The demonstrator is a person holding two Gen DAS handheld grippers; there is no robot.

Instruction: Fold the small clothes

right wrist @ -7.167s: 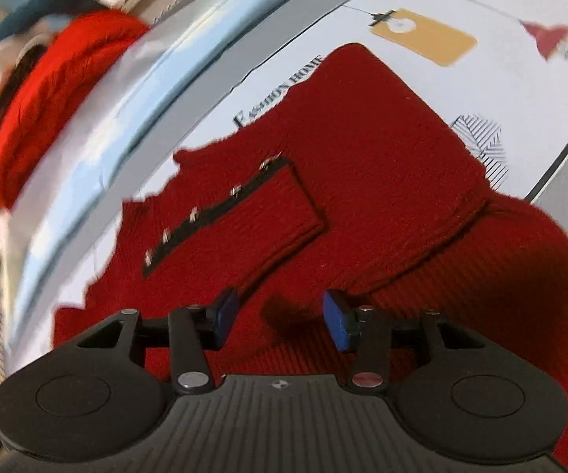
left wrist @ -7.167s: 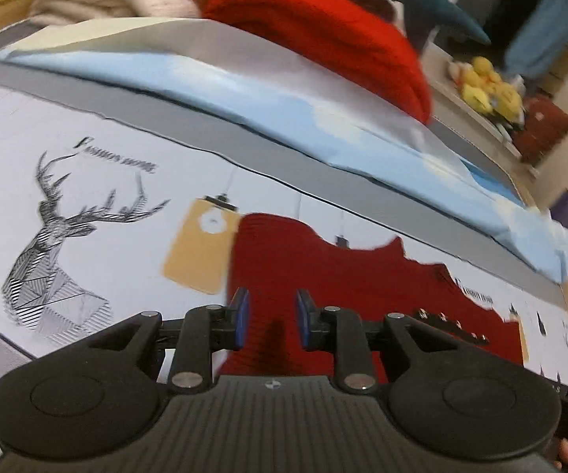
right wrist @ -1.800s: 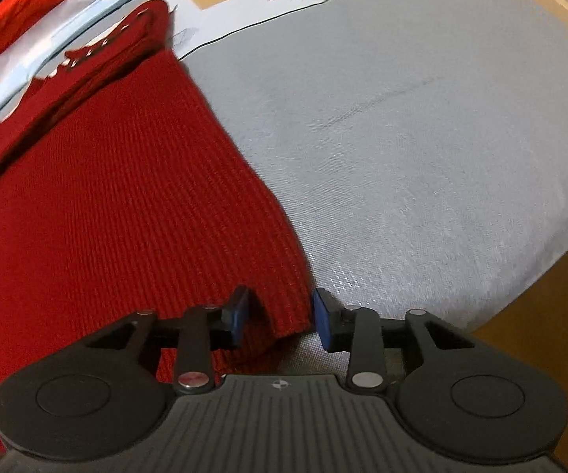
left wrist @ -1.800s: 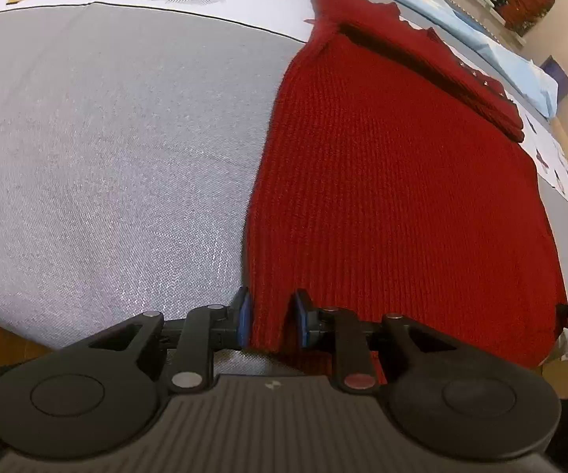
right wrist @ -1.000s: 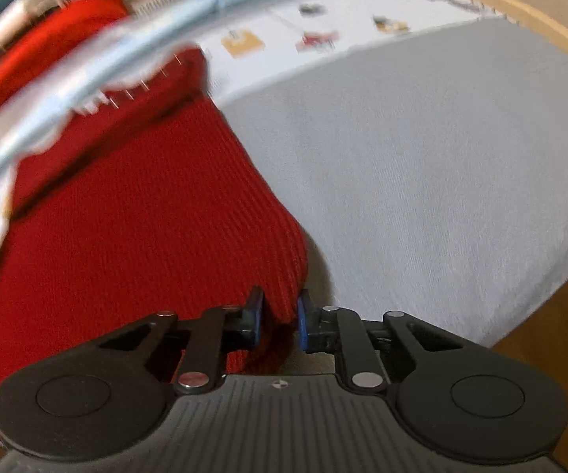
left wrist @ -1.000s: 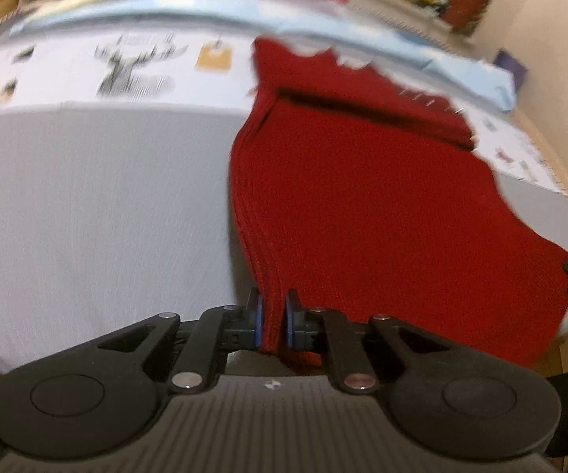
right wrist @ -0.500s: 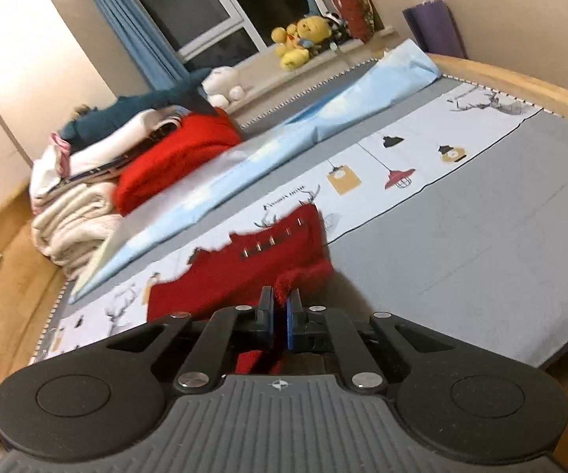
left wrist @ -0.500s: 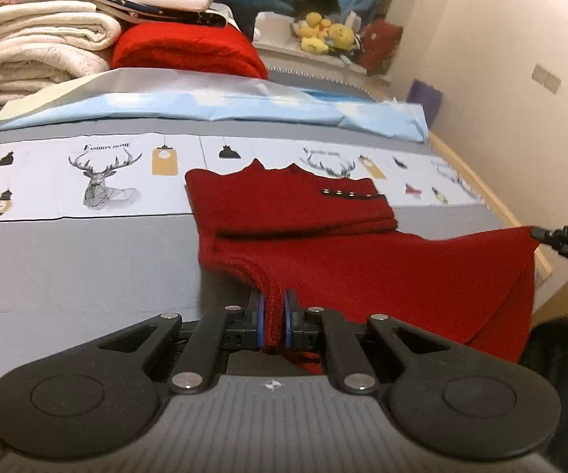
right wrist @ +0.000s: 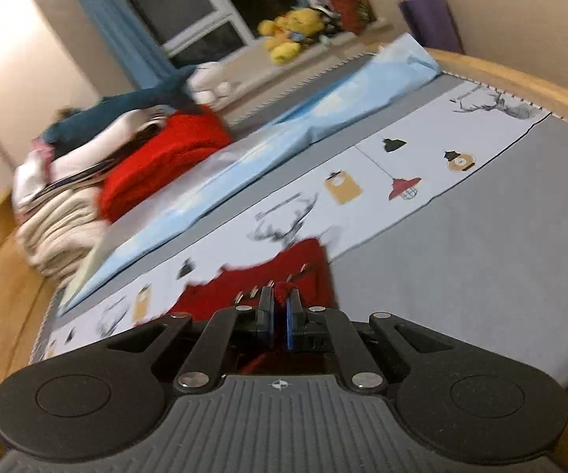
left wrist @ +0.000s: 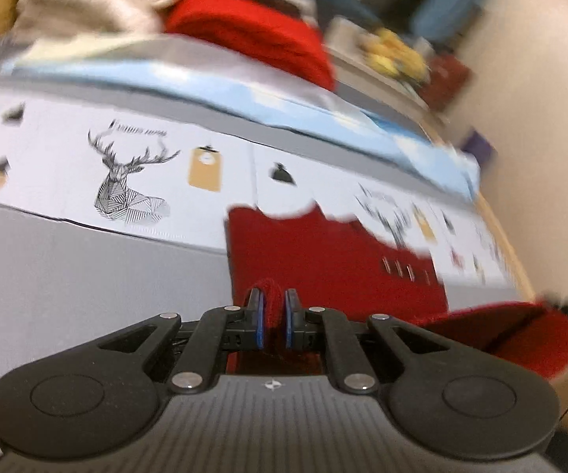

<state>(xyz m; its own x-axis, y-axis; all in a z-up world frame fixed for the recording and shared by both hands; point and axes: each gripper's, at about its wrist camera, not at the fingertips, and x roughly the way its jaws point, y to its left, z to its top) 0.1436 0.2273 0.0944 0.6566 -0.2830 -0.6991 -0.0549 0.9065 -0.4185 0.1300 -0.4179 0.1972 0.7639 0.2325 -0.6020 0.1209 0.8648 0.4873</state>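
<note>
A dark red knit sweater [left wrist: 323, 260] with a row of small buttons lies on the grey bed, its top end on the white printed band. My left gripper [left wrist: 271, 317] is shut on the sweater's lower left hem corner, held above the garment. My right gripper [right wrist: 280, 315] is shut on the lower right hem corner, a red tuft showing between the pads. The sweater [right wrist: 252, 287] shows ahead of the right gripper. The lifted hem [left wrist: 520, 331] arcs off to the right in the left wrist view. Both views are blurred.
A light blue folded sheet [left wrist: 244, 90] lies across the bed beyond the printed band [left wrist: 134, 169]. A bright red knit [right wrist: 165, 153] and stacked cream and white textiles [right wrist: 59, 220] sit at the far end. Plush toys [right wrist: 287, 35] stand on the sill. The bed's wooden edge [right wrist: 520, 75] runs along the right.
Both grippers, shut on the hem corners, have carried the hem forward over the sweater toward its collar end. The garment's lower part now arcs above the rest.
</note>
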